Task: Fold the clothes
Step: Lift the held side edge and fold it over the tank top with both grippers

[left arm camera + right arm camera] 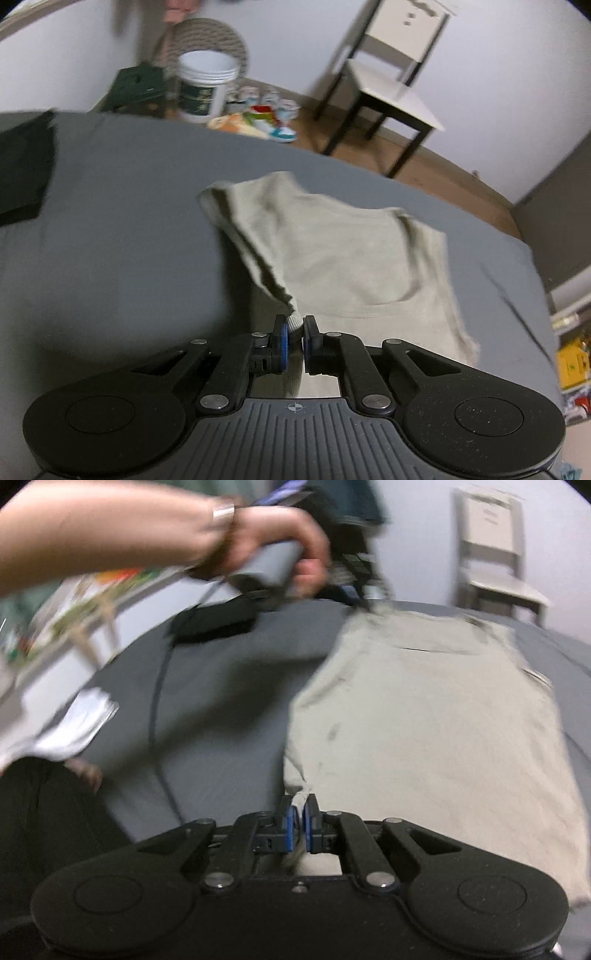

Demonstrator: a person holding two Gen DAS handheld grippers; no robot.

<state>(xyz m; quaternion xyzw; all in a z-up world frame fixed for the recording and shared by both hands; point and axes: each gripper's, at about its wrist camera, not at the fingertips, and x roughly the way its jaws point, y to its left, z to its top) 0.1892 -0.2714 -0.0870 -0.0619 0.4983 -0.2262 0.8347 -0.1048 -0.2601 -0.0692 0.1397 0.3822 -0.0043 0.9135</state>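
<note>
While lifted off the grey bed (110,258), beige shirt (351,251), left gripper (294,332) and right gripper (300,818) clamped on 2 corners.

White chair (391,77) by the wall; white bucket (205,86); colourful clutter (266,120) on wooden floor (436,166)

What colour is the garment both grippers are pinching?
The garment is pale khaki-beige, plain, no print; clearest in the left wrist view.
</note>
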